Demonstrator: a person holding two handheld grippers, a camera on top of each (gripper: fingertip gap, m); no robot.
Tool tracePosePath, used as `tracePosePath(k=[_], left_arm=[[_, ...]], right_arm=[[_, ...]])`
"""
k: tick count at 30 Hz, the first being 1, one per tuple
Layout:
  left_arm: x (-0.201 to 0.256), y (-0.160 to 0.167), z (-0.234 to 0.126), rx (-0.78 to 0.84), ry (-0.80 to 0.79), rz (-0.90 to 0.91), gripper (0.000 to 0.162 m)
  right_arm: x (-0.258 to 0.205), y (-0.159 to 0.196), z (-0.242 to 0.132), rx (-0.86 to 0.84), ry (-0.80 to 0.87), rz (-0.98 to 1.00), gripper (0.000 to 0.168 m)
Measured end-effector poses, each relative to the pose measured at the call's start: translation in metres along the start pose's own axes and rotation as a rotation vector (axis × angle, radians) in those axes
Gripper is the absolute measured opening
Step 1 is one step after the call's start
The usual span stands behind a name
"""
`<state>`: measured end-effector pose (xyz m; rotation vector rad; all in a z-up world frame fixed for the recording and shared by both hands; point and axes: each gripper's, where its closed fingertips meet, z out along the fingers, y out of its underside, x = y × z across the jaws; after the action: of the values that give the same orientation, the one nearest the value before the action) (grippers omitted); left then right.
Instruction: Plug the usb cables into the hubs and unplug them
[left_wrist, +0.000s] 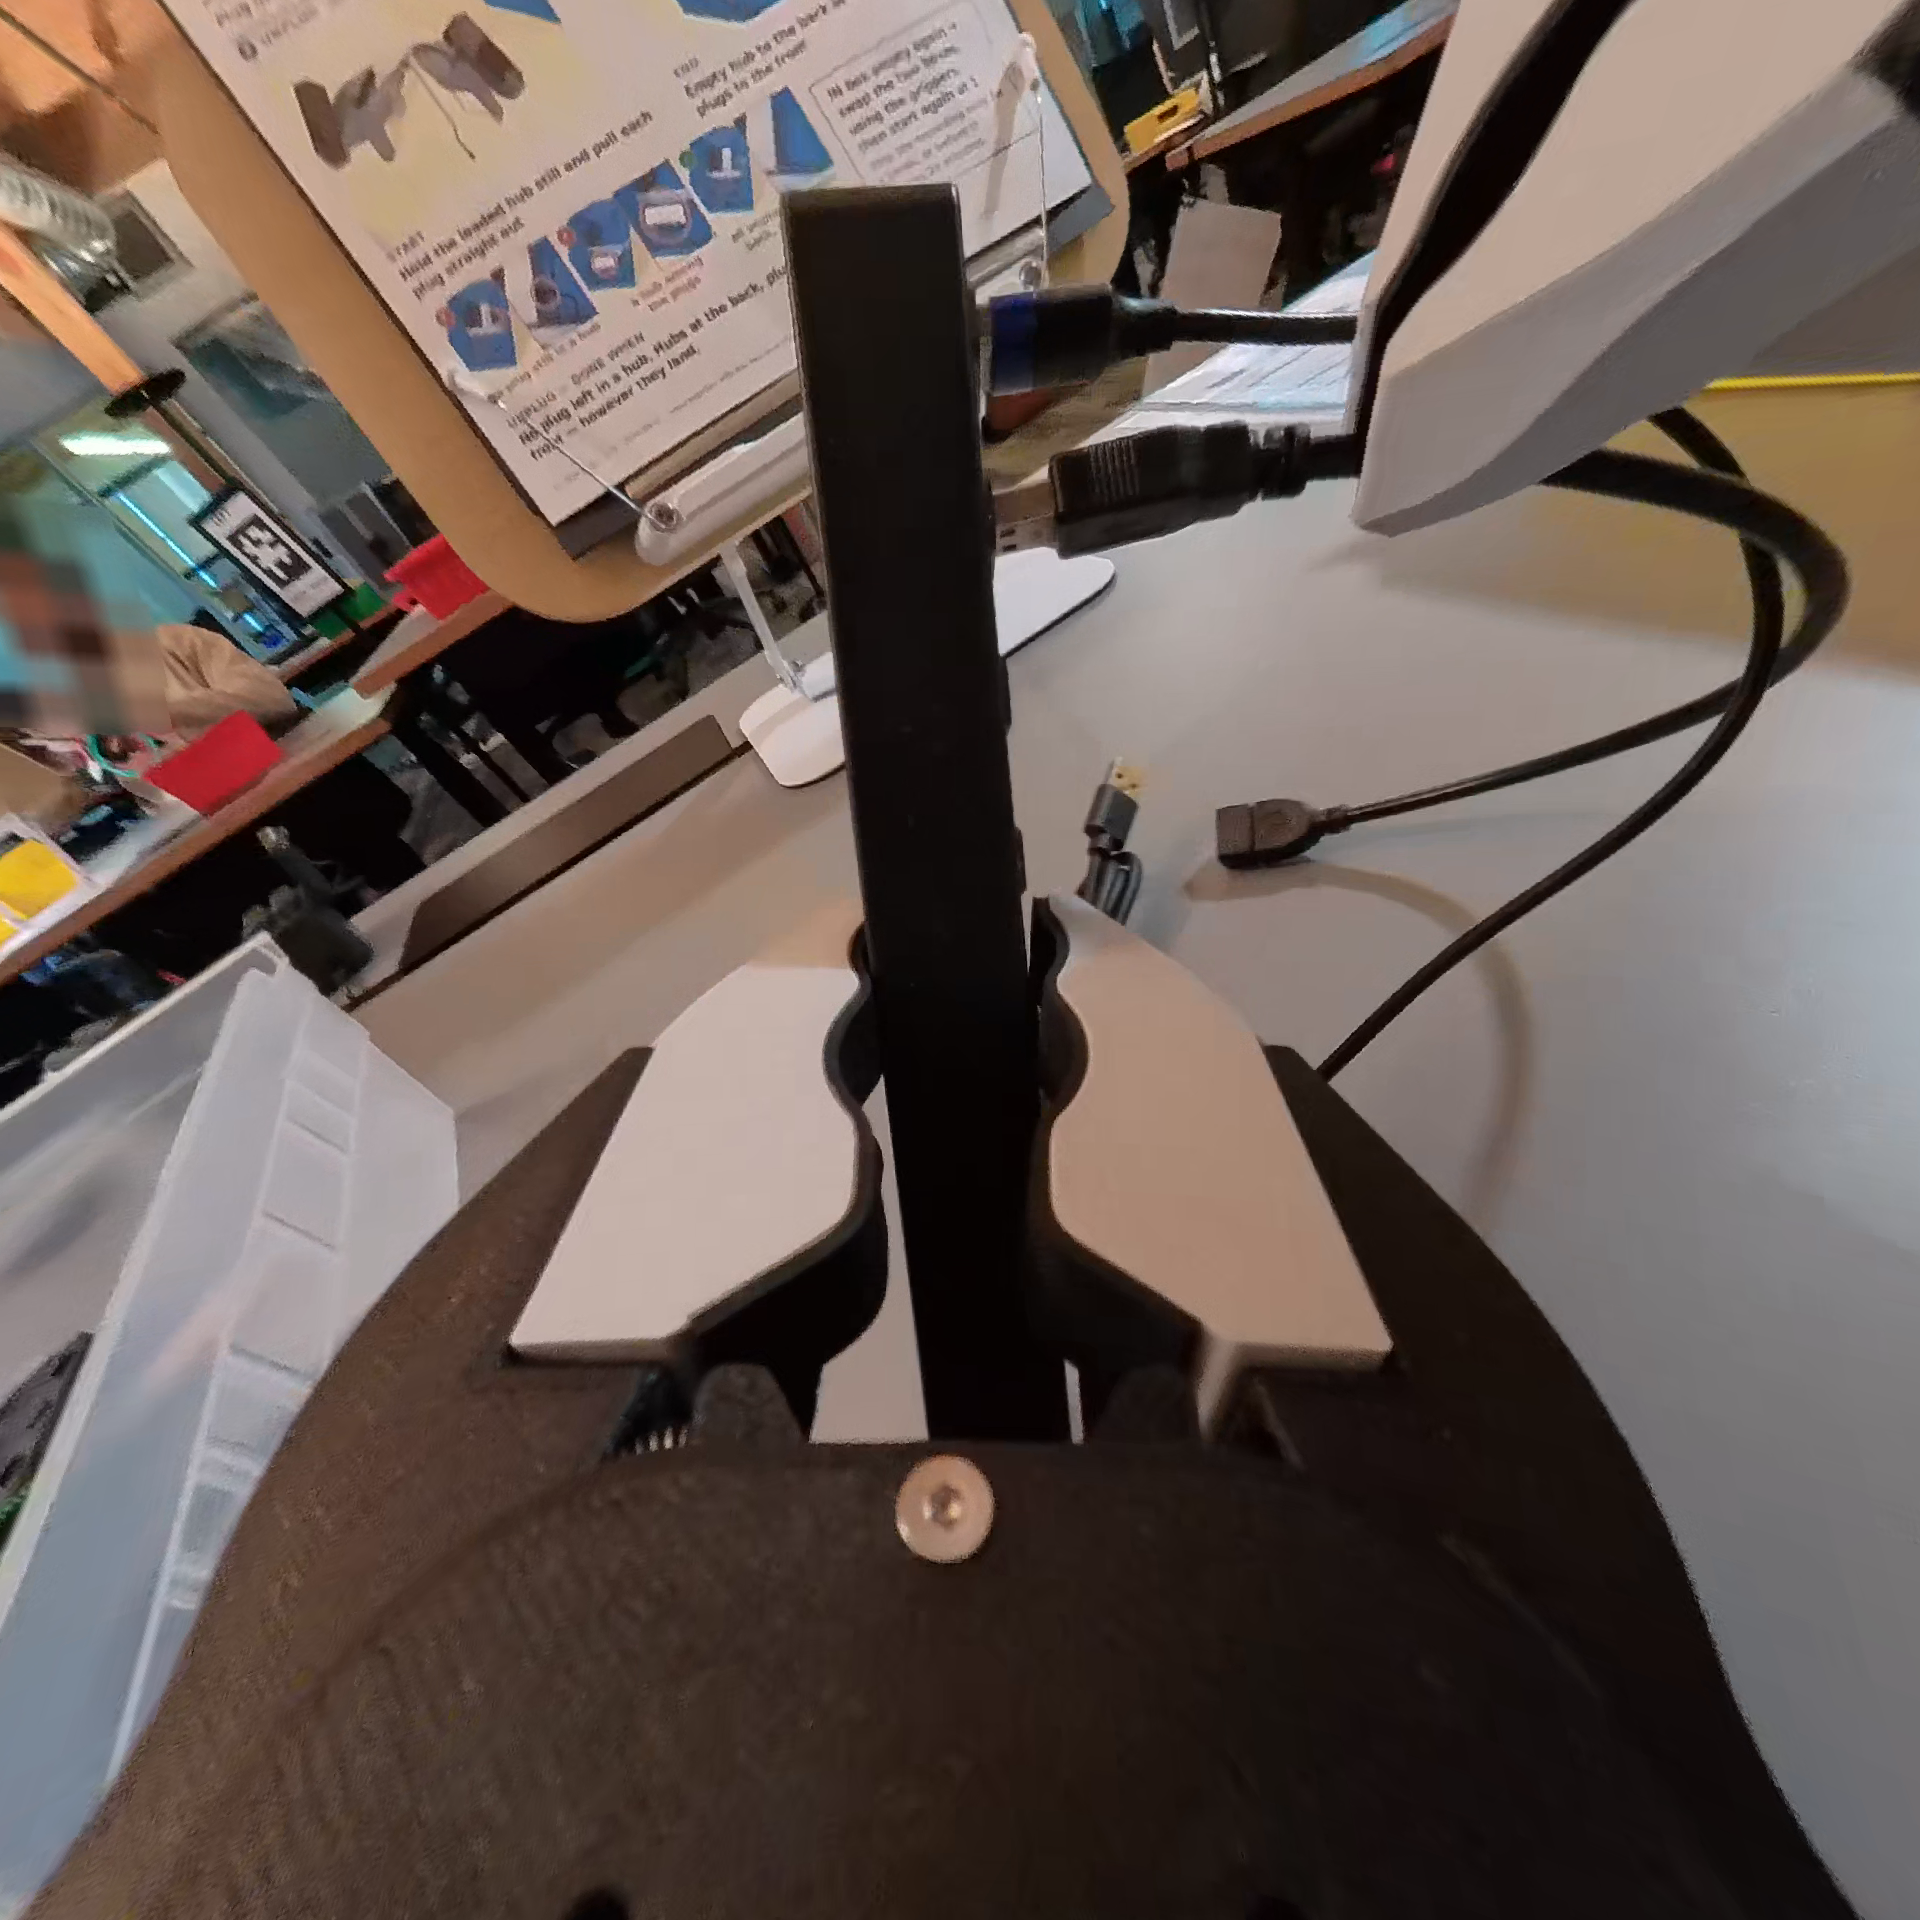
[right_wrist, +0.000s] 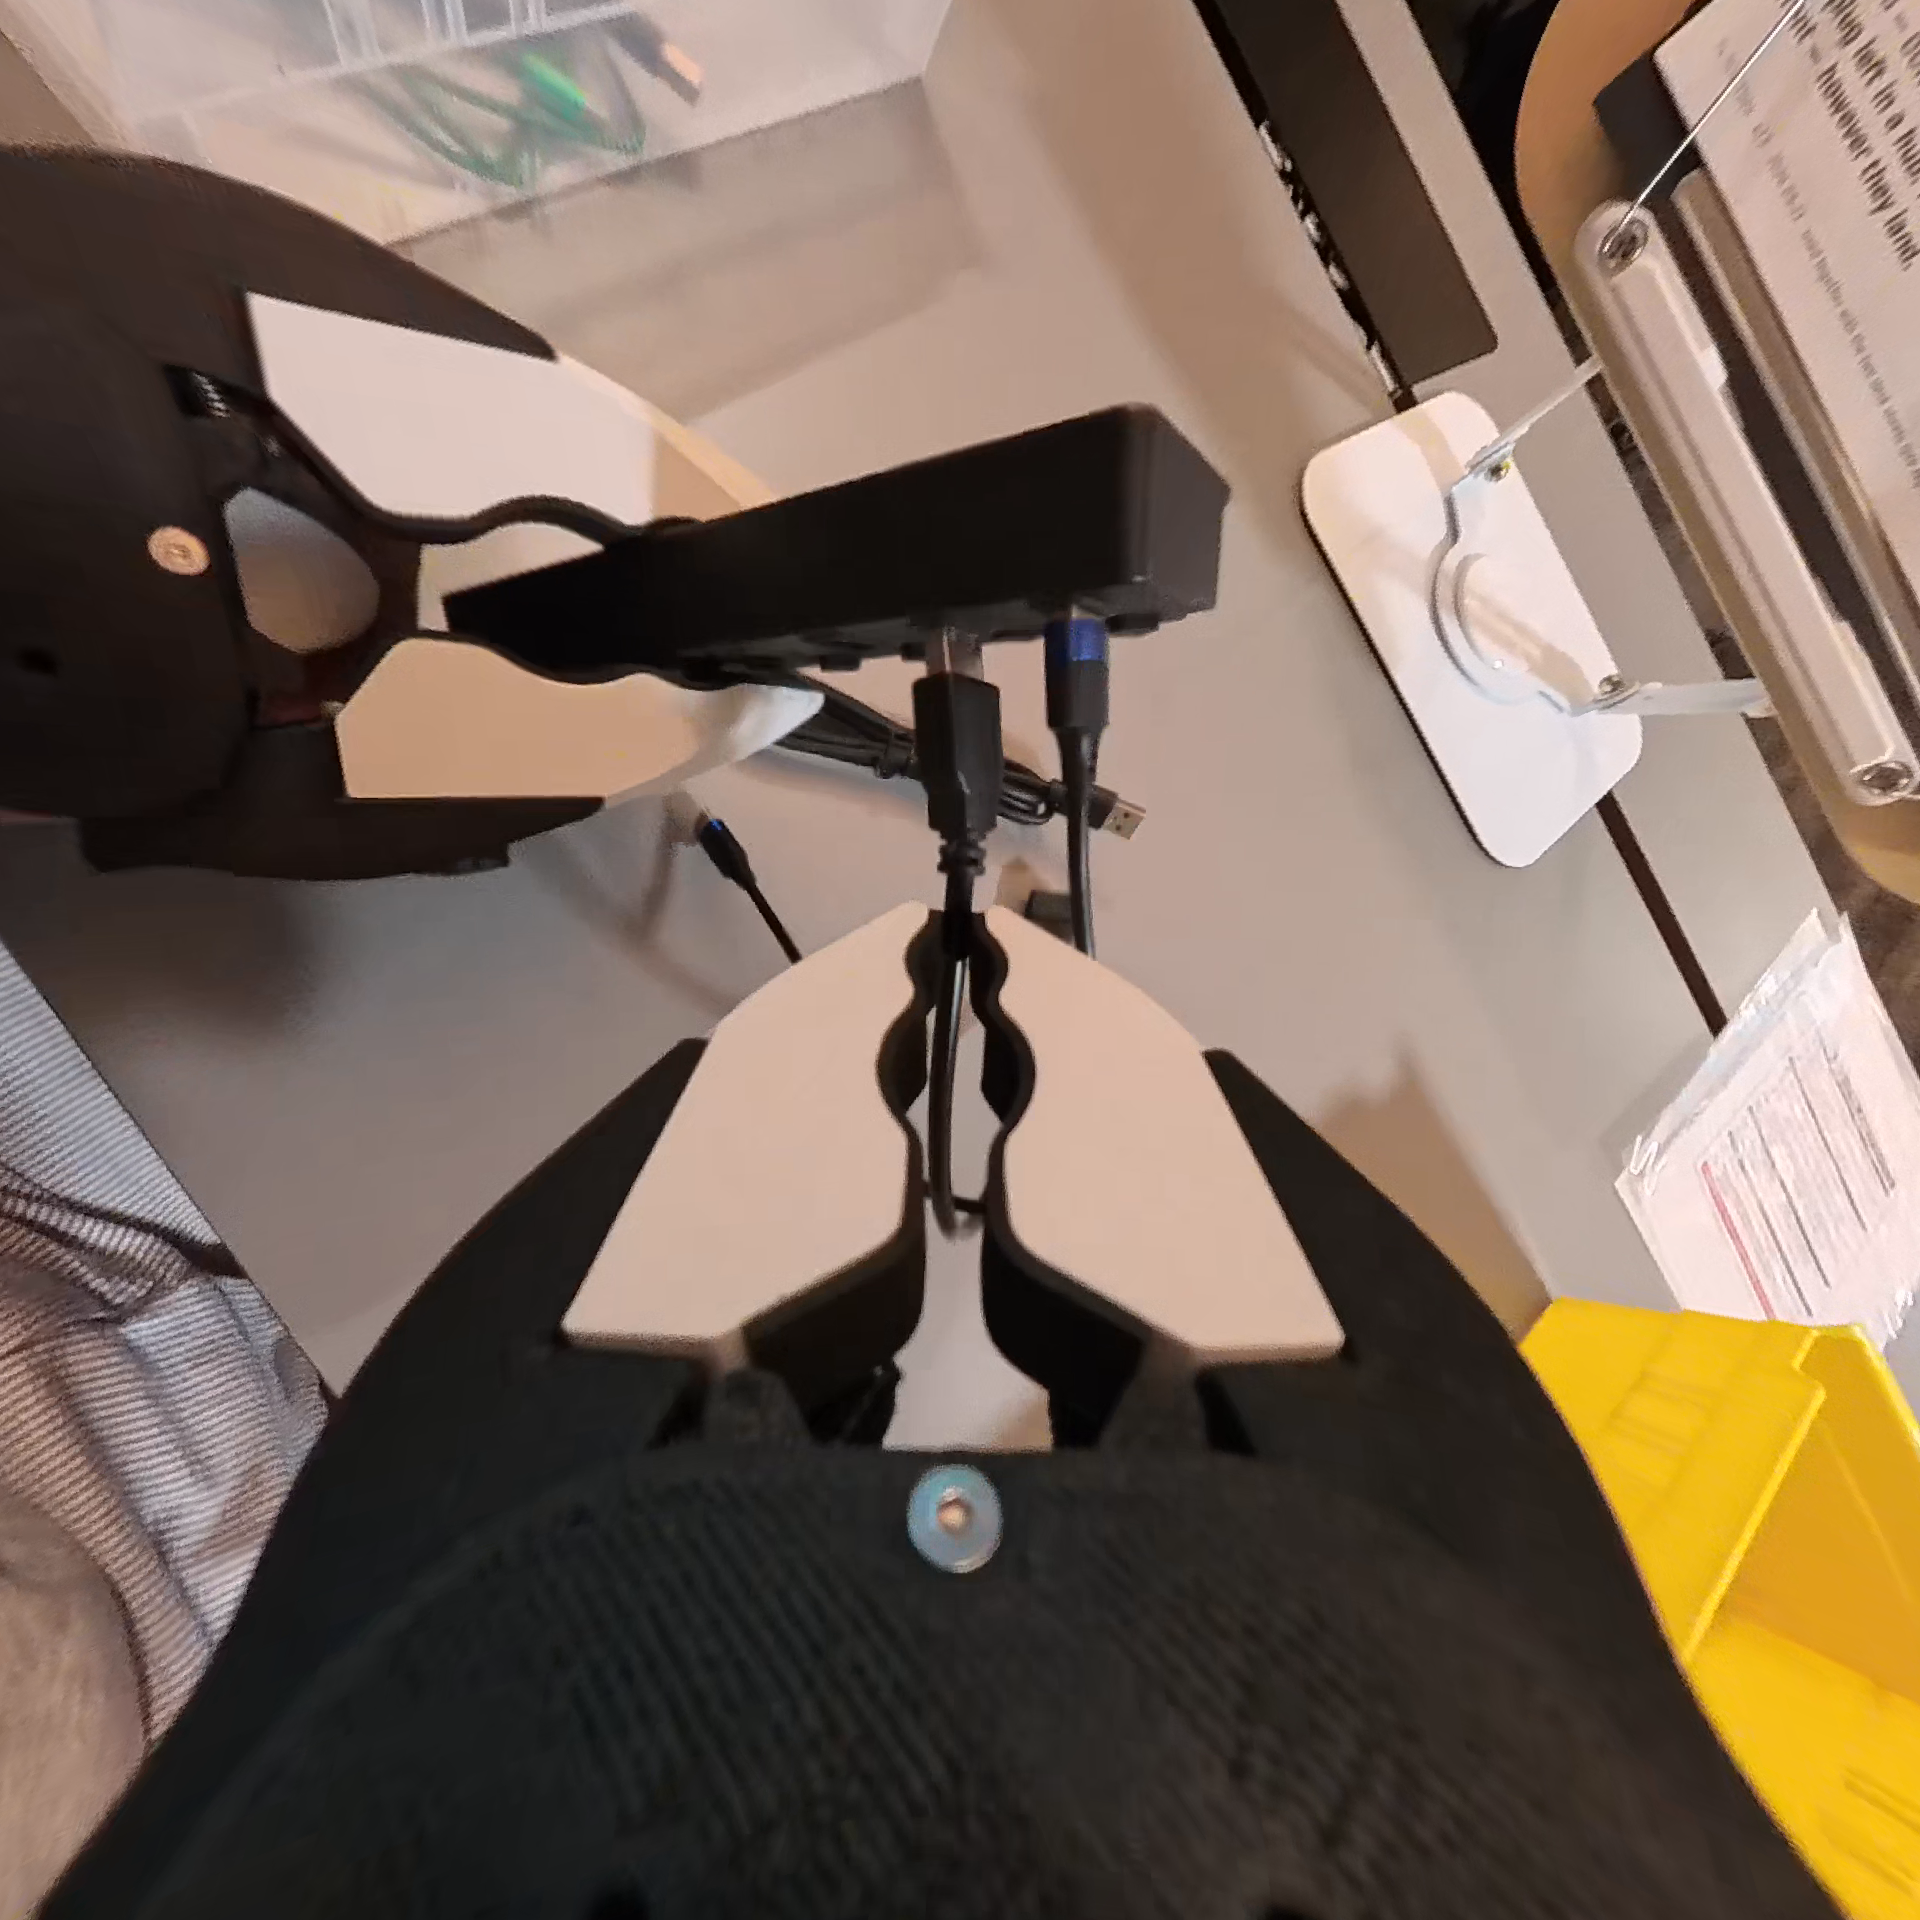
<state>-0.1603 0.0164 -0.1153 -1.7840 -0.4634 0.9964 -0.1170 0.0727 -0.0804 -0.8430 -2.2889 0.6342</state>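
My left gripper (left_wrist: 951, 925) is shut on one end of a long black USB hub (left_wrist: 904, 582), held above the grey table; both also show in the right wrist view, the gripper (right_wrist: 769, 613) and the hub (right_wrist: 883, 551). A blue-ringed plug (right_wrist: 1075, 665) sits in a port near the hub's far end. Beside it a black plug (right_wrist: 958, 748) has its metal tip at a port, with part of the metal showing (left_wrist: 1023, 525). My right gripper (right_wrist: 956, 914) is shut on this plug's cable, just behind the plug. Its fingers (left_wrist: 1558, 260) enter the left wrist view from the right.
Loose cables lie on the table under the hub: a small USB plug (left_wrist: 1117, 800), a black socket end (left_wrist: 1262, 831), a white cable (left_wrist: 1455, 935). A clear plastic bin (left_wrist: 208, 1195) stands left, a yellow bin (right_wrist: 1714, 1558) right. An instruction board on a white stand (right_wrist: 1475, 623) is behind.
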Motion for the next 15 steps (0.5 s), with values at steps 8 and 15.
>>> tracePosePath(k=[8,15], left_arm=[[0.003,-0.003,-0.001,0.029,0.048,-0.111,0.027],[0.003,-0.007,-0.003,0.064,0.098,-0.193,0.027]], right_arm=[[0.002,-0.007,-0.002,0.053,0.026,-0.015,0.005],[-0.003,-0.012,-0.004,0.091,0.000,-0.016,0.005]])
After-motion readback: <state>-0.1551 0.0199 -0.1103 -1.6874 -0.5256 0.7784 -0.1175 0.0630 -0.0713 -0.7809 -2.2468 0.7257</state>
